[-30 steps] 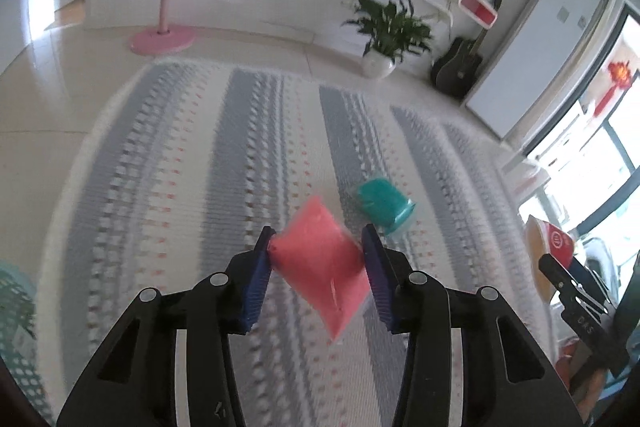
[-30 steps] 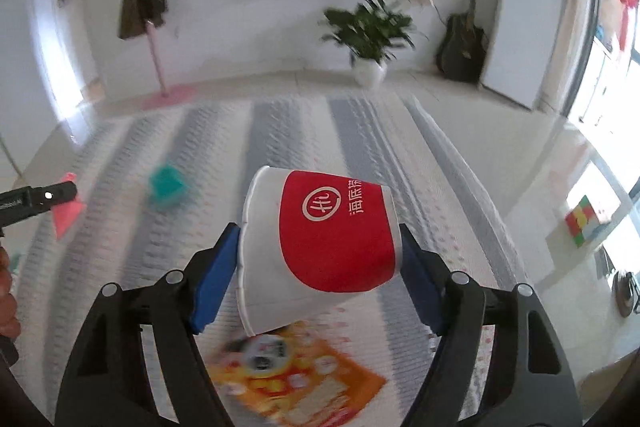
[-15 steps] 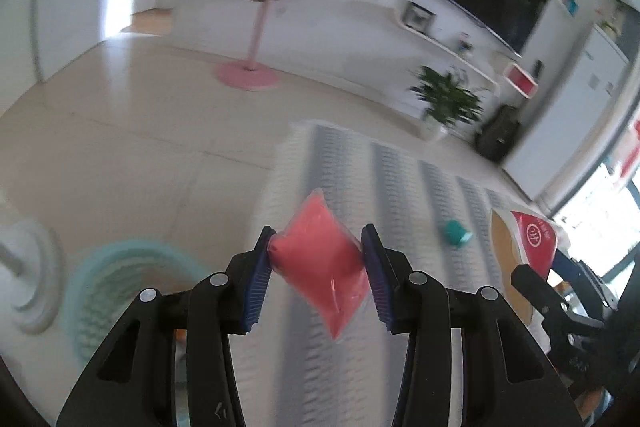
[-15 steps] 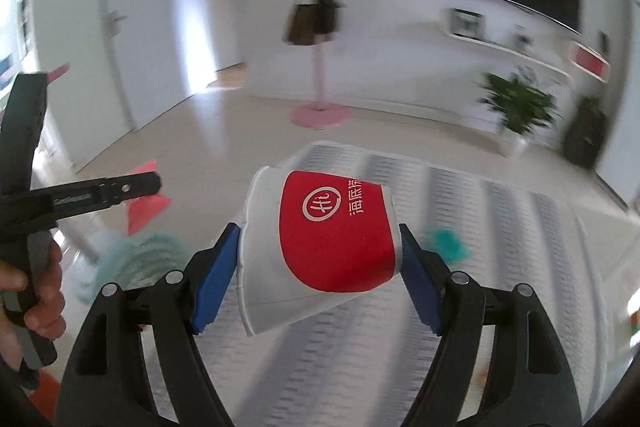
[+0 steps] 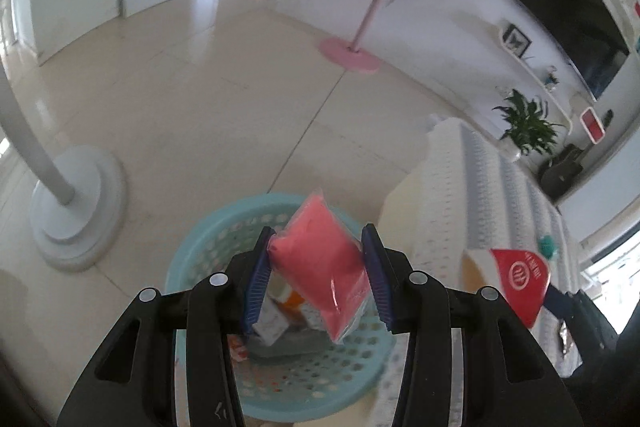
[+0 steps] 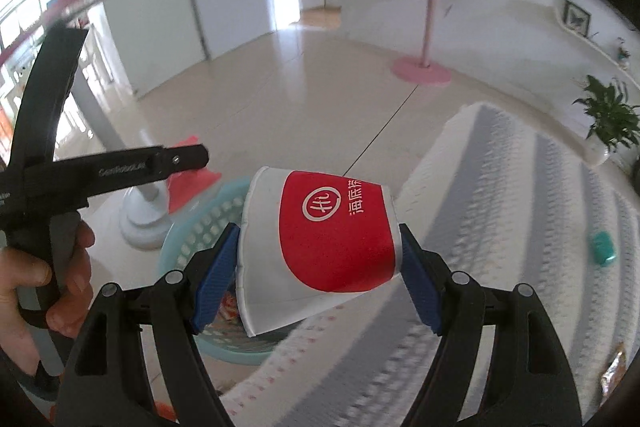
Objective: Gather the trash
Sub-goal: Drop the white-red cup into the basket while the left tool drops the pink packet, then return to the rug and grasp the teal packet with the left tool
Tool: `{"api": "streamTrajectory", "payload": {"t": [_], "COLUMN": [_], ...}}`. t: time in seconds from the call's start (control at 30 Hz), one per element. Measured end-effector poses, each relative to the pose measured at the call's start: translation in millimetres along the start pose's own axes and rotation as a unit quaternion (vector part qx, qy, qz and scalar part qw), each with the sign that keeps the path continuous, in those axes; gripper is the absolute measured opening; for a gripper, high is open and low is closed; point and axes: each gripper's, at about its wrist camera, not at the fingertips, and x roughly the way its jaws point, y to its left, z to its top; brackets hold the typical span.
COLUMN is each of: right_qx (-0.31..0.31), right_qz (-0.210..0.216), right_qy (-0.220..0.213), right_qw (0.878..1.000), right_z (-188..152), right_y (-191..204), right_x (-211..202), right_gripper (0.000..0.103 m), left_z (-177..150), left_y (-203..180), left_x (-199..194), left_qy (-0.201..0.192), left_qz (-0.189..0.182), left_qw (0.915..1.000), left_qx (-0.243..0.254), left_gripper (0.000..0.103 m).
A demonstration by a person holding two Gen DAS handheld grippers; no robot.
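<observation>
The left tool (image 5: 316, 285) is gripping a pink packet (image 5: 320, 263) above the teal basket (image 5: 192, 259). The right tool (image 6: 318, 273) is clamping a red-and-white paper cup (image 6: 320, 247) beside that basket.

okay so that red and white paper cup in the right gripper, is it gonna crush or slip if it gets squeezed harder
Probably crushes easily: the paper cup, held sideways in the right gripper, looks thin-walled, with its open rim already slightly out of round. It is likely very light. Slipping seems less likely, since both pads press flat against its sides.

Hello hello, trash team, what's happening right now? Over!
Left gripper shut on pink packet, above teal basket. Right gripper shut on red-and-white paper cup, beside basket. Teal item on rug. Nothing blocking.
</observation>
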Motion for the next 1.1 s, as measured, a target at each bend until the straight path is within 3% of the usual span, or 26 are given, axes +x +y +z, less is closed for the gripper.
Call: {"api": "streamTrajectory", "payload": {"t": [0.2, 0.33, 0.57, 0.93, 1.1], "right_qx": [0.006, 0.002, -0.011, -0.008, 0.025], "right_qz": [0.007, 0.008, 0.004, -0.014, -0.041], "right_qy": [0.031, 0.040, 0.048, 0.020, -0.009], "right_qw": [0.999, 0.999, 0.999, 1.000, 0.999], "right_z": [-5, -8, -15, -14, -20], "right_y": [15, 18, 31, 15, -17], "right_x": [36, 45, 48, 7, -29], "right_gripper": [0.073, 0.074, 0.074, 0.074, 0.074], "left_z": [-2, -3, -1, 3, -1], "left_y": [21, 31, 35, -1, -32], "left_x": [10, 10, 3, -17, -23], "left_qy": [0.012, 0.014, 0.005, -0.024, -0.038], "left_qz": [-0.010, -0.015, -0.021, -0.056, -0.081], "left_qw": [0.9998, 0.9996, 0.9996, 0.9981, 0.9957], "left_qx": [-0.015, -0.019, -0.018, -0.001, 0.026], "left_gripper": [0.044, 0.050, 0.050, 0.050, 0.050]}}
